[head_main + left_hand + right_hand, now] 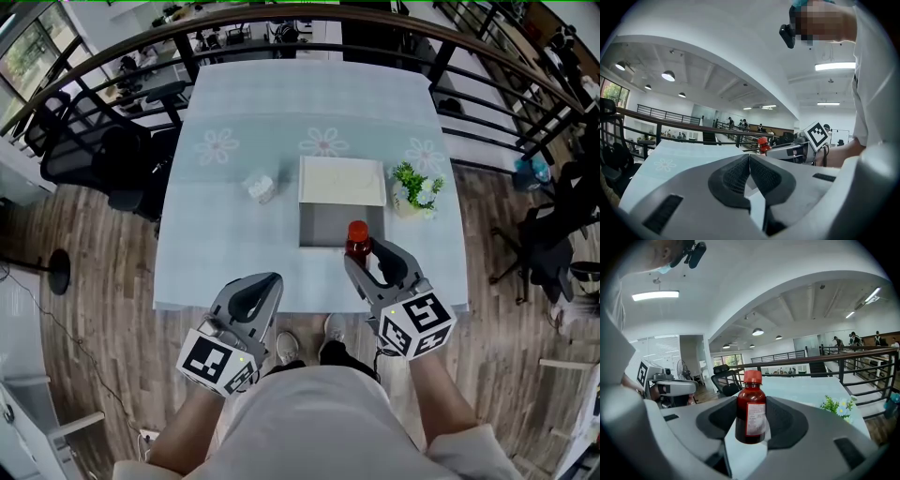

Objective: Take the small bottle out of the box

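The right gripper's (751,425) jaws are closed on the small bottle (751,409), one pad pressing each side of its lower body. The bottle is dark red-brown glass with a red cap and a white label, and it stands upright in the grip. Its base hangs free, with only the pale surface (234,244) showing beneath it in the right gripper view. From the head view the bottle sits over the near right corner of the box (323,227), overlapping its front edge. From there I cannot tell how far above the box it is.

The left gripper's (749,164) jaws are pressed together with nothing between them. It is held over the near edge of the surface, to the left of the box and apart from it.

The box lies open near the middle of the surface, showing a grey inside, with its white lid (342,180) folded back on the far side. Just beside the lid on the right stands a small potted plant (415,189) with white flowers. A crumpled white object (261,187) lies to the left of the box. The surface is covered by a pale blue cloth printed with daisies, and a dark railing (309,21) curves round its far side.
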A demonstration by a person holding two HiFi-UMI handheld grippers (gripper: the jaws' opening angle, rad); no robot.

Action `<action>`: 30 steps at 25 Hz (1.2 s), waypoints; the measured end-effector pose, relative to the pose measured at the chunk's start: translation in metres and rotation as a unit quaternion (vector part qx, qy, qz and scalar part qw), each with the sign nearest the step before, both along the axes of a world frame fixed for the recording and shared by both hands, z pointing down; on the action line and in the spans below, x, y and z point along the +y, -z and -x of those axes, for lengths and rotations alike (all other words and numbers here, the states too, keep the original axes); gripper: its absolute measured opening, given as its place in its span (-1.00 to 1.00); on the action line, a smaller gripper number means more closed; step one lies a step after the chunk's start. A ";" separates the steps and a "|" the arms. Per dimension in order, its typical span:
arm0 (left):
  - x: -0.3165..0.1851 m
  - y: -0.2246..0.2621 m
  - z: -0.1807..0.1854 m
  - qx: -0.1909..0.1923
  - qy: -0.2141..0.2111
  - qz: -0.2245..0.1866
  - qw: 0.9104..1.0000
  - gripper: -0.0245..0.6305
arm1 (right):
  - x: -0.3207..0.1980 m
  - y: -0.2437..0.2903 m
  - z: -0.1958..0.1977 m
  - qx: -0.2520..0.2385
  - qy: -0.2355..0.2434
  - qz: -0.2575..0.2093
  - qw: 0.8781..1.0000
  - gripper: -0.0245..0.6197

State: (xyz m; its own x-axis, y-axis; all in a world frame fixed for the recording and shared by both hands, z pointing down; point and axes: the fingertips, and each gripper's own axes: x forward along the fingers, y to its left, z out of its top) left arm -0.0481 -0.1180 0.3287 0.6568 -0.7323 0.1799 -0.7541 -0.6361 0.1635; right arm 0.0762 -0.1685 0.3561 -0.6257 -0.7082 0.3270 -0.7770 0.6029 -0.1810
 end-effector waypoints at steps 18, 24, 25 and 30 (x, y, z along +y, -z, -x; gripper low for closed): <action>0.004 -0.002 -0.002 0.003 -0.015 0.001 1.000 -0.86 | 0.014 0.007 0.000 -0.012 -0.021 -0.011 1.000 -0.28; 0.005 -0.005 -0.004 0.004 -0.012 0.004 1.000 -0.86 | 0.013 0.004 -0.002 -0.015 -0.020 -0.006 1.000 -0.28; 0.005 -0.006 -0.004 0.003 -0.012 0.005 1.000 -0.86 | 0.013 0.003 -0.002 -0.015 -0.019 -0.006 1.000 -0.28; 0.005 -0.007 -0.004 0.003 -0.010 0.008 1.000 -0.86 | 0.012 0.001 -0.002 -0.015 -0.018 -0.003 1.000 -0.28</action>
State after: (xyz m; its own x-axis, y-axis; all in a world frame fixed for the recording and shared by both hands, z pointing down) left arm -0.0438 -0.1131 0.3358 0.6721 -0.7161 0.1882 -0.7404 -0.6482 0.1776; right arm 0.0778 -0.1561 0.3555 -0.6090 -0.7324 0.3044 -0.7927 0.5753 -0.2016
